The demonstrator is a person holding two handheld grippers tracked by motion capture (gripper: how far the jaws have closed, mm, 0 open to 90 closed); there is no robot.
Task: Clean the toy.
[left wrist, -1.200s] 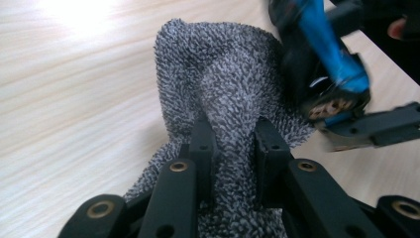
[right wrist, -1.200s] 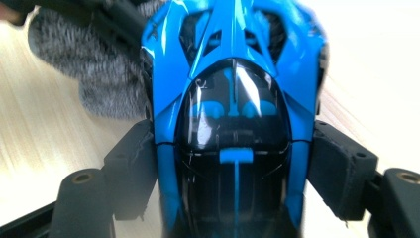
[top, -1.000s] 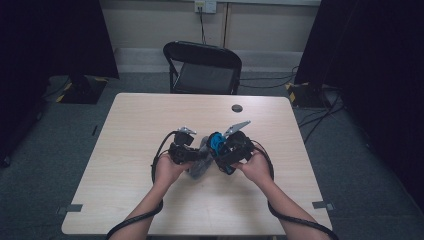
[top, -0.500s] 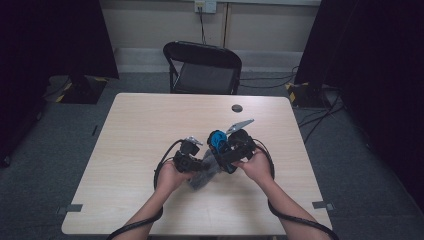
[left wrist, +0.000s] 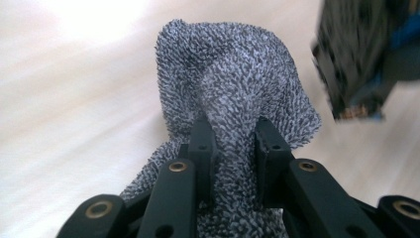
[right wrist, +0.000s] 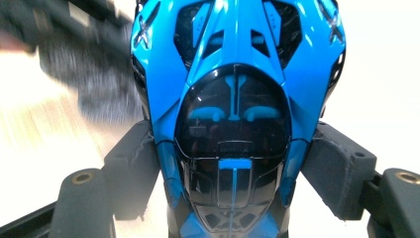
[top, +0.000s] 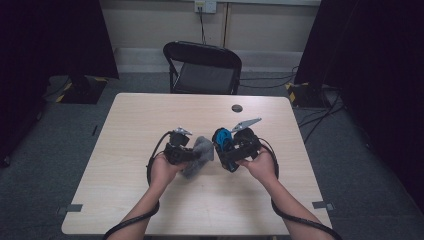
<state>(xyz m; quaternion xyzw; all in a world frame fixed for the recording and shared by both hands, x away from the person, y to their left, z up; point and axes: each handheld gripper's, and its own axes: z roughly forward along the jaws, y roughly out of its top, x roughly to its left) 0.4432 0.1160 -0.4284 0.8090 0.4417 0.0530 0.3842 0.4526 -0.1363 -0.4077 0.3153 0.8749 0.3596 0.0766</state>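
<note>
On the left of the high view, the person's left hand [top: 162, 169] holds the left gripper [top: 192, 154] over the middle of the light wooden table [top: 125, 190]. Its two black jaws are pressed tight on a grey fuzzy cloth [top: 199, 155]. In the left gripper view the cloth [left wrist: 237, 94] puffs up above the jaws, and a pinched fold of it sits squeezed between the two fingers [left wrist: 203, 148]. More of the cloth hangs down under them. The cloth is up off the table, in the gripper.

Just to the right of the cloth is a blue and black toy car [top: 222, 138]. There is a small gap between the cloth and the car in the high view. The right gripper [top: 225, 150] holds the car, and the person's right hand [top: 260, 167] holds that gripper. In the right gripper view the toy car [right wrist: 235, 74] stands on end between the jaws, with its dark window facing the camera. The grey pads [right wrist: 131, 168] press on both sides of the car, so the fingers are clamped on it.

Further back on the table lies a small dark round thing [top: 237, 108]. Behind the table stands a black folding chair [top: 202, 67]
</note>
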